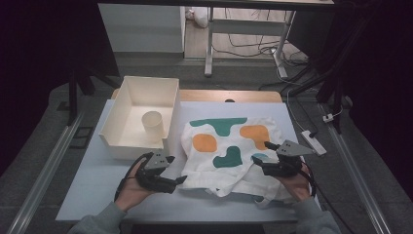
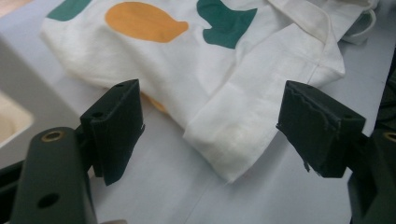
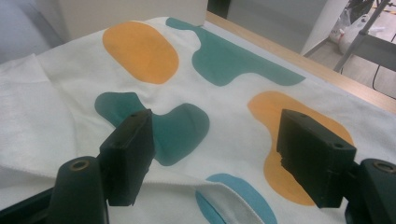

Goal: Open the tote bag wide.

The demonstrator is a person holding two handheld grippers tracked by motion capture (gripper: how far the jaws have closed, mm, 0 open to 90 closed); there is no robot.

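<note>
A person at a pale grey table (image 1: 97, 195) brings two hand-held grippers to the near edge of a white cloth bag (image 1: 229, 146) printed with orange and green blobs, apparently readying to fold or lift it. The bag lies rumpled and partly doubled over at the table's middle, just right of an open cream bin (image 1: 127, 100) that holds a small paper cup (image 1: 153, 126).

The left gripper (image 1: 178, 170) hovers off the bag's near-left corner, jaws spread wide and holding nothing; in its own view the folded corner (image 2: 233, 144) sits squarely between them, seemingly lined up for a pinch. The right gripper (image 1: 260, 153) hangs above the near-right side, jaws likewise wide and empty, framing a turned-over hem (image 3: 224, 196). Working one corner from each side looks meant to keep the limp fabric from bunching. A strap (image 1: 260, 200) trails off the near edge.
</note>
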